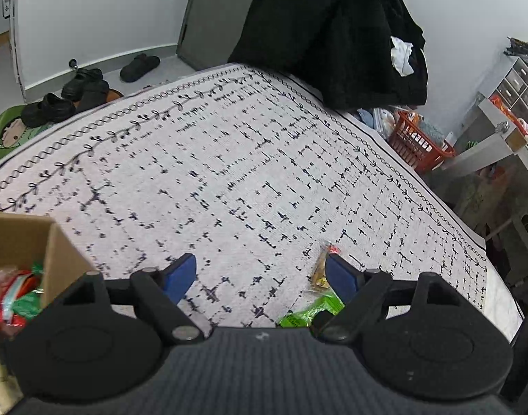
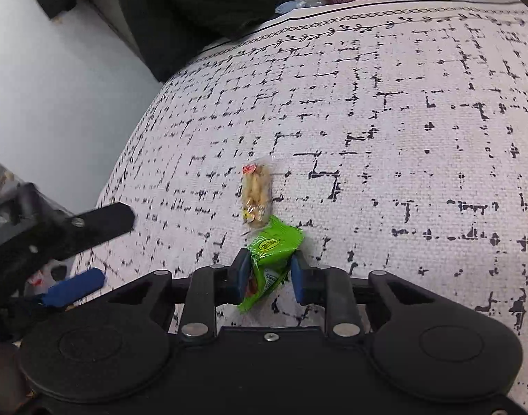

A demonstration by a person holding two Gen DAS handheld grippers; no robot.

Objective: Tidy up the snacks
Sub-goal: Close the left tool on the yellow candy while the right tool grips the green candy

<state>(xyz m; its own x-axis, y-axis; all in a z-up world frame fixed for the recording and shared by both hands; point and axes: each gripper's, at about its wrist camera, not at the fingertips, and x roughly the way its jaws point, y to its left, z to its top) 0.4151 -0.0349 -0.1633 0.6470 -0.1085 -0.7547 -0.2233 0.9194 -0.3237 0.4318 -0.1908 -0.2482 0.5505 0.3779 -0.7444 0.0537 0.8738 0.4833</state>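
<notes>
A green snack packet (image 2: 276, 242) lies on the patterned white cloth (image 2: 402, 138), and my right gripper (image 2: 269, 264) is shut on its near half, blue pads pressing both sides. Just beyond it lies a clear packet of pale nuts (image 2: 256, 192) with a red top. My left gripper (image 1: 260, 273) hangs open over bare cloth, nothing between its blue pads; the nut packet (image 1: 320, 266) and green packet (image 1: 309, 313) sit by its right finger. A cardboard box (image 1: 56, 252) at the lower left holds red and green wrapped snacks (image 1: 18, 297). In the right wrist view the left gripper (image 2: 117, 249) shows at left.
Black clothing (image 1: 333, 34) hangs past the cloth's far edge. An orange basket (image 1: 416, 141) and white shelving (image 1: 499, 128) stand at the right. Black shoes (image 1: 70, 93) lie on the floor at the far left. The cloth's edges drop away left and right.
</notes>
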